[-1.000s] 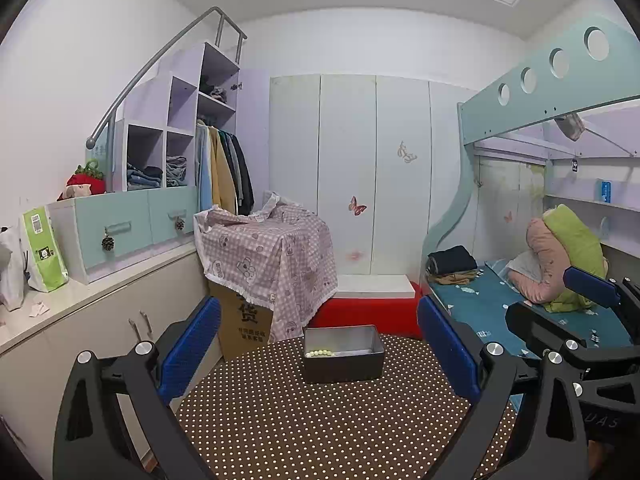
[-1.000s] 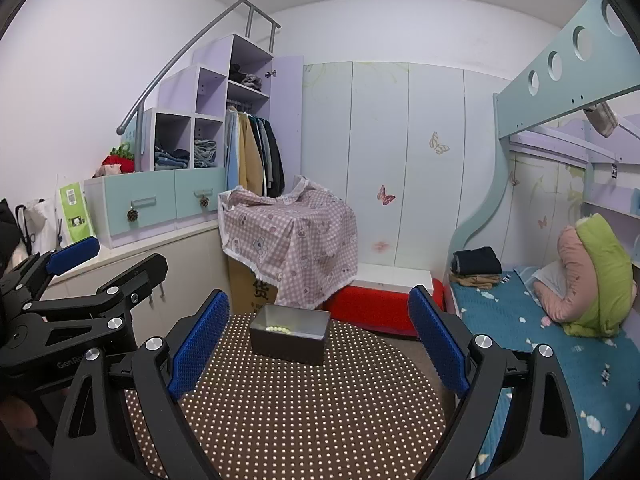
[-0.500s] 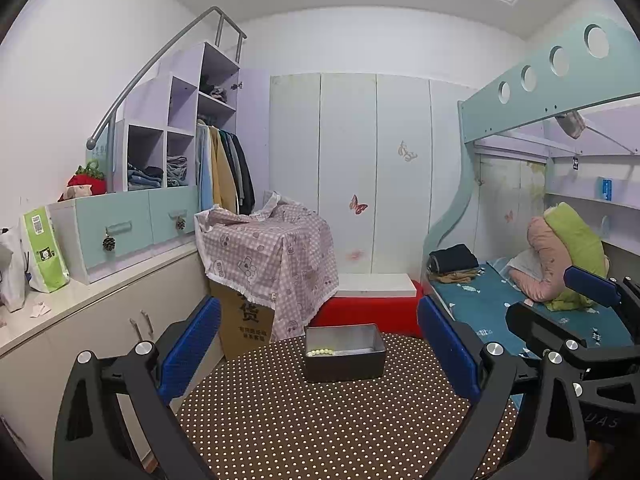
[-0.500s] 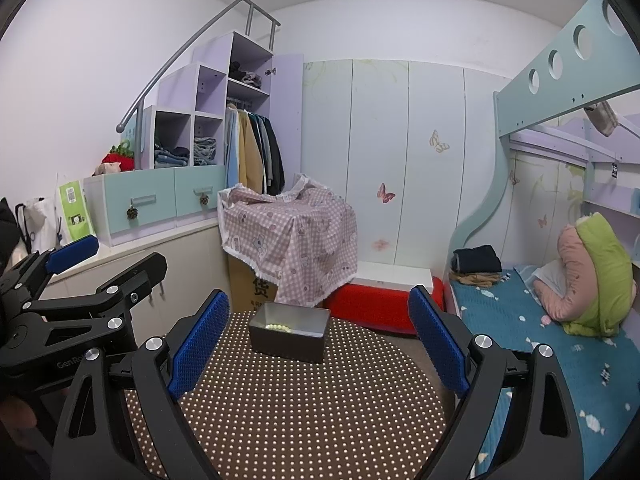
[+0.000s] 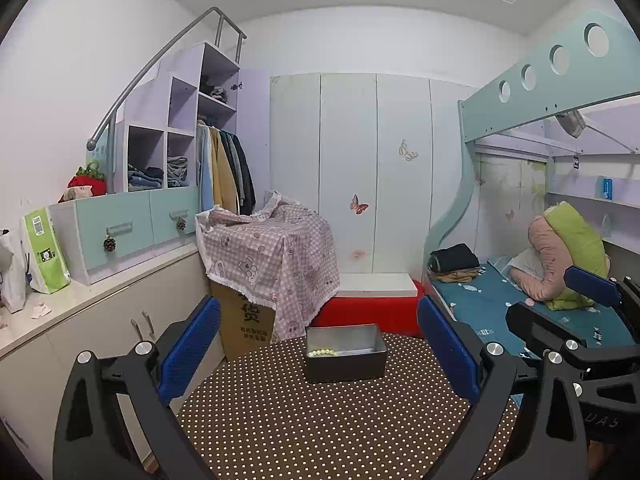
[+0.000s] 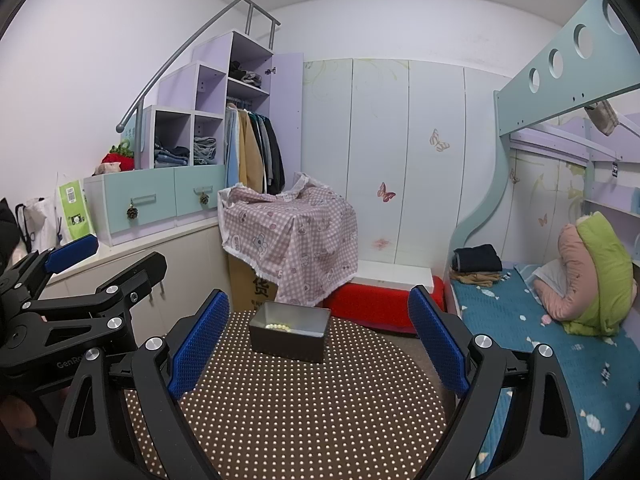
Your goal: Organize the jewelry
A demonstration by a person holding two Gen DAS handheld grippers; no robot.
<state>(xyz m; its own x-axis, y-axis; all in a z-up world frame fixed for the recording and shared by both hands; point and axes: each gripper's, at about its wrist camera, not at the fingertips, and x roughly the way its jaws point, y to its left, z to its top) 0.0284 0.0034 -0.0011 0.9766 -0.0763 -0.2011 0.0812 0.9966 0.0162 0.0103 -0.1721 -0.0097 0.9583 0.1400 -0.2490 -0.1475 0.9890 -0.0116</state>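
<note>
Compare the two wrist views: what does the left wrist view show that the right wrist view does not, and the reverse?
Only the left wrist view shows the blue box on the bed shelf and the right gripper from the side. Only the right wrist view shows the left gripper from the side. Both show the grey metal box with the pale bead bracelet inside, on the dotted round table.
</note>
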